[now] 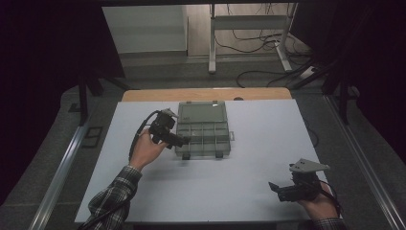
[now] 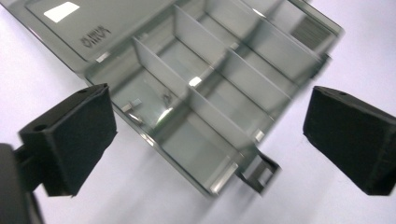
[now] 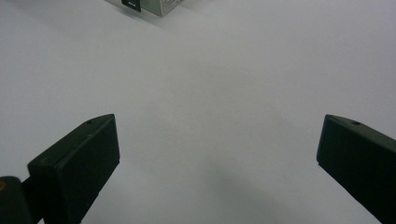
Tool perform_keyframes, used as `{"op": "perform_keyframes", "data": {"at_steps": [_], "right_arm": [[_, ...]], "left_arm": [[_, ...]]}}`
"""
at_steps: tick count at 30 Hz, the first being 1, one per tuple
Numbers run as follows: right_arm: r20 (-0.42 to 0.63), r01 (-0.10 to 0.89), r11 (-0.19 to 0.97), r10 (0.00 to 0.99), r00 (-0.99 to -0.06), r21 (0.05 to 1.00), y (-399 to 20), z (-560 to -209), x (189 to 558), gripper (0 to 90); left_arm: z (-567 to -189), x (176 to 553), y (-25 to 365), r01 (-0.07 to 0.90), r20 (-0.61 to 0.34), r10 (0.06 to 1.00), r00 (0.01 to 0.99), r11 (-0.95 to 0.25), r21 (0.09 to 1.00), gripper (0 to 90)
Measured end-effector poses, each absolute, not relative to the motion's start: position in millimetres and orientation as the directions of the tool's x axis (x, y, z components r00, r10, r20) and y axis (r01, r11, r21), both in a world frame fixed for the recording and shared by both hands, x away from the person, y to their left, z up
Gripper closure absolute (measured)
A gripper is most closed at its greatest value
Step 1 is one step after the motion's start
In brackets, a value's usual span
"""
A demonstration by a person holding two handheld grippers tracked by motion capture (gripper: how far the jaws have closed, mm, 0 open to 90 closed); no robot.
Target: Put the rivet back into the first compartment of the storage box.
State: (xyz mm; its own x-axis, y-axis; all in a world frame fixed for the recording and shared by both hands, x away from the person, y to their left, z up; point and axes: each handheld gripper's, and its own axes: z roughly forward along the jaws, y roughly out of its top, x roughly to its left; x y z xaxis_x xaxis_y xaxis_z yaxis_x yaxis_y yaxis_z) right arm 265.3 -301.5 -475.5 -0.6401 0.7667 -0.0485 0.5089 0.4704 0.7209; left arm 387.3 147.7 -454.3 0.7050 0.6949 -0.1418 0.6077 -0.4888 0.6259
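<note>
Lying open: one organiser box (image 1: 203, 129), two latches (image 1: 219, 154).

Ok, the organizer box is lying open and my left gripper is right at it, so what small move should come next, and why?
Probably ease the left gripper back from the box. The lid already lies flat open behind the divided compartments, and the left jaws stand wide apart with nothing pinched between them. The right gripper rests open near the table edge, far from the box.

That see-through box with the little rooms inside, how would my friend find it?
Look at the white table. Near its far middle, beside the left claw, lies a smoky-grey organizer box with its lid flipped open. It alone has dividers forming compartments and two latches on its near edge.
</note>
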Motion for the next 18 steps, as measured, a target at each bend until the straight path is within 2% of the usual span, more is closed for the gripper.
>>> {"op": "perform_keyframes", "data": {"at_steps": [10, 18], "right_arm": [[-0.044, 0.51, 0.463, 0.77, -0.636, 0.724, -301.4, -475.4, 264.8, 0.0], [-0.041, 0.51, 0.457, 0.772, -0.634, 0.729, -301.3, -475.4, 264.4, 0.0]], "left_arm": [[-460.0, 331.3, 167.1, 0.559, -0.126, 0.669, 0.732, -0.484, 0.674, 0.0], [-466.3, 289.2, 189.7, 0.528, -0.066, 0.682, 0.729, -0.499, 0.687, 0.0]]}}
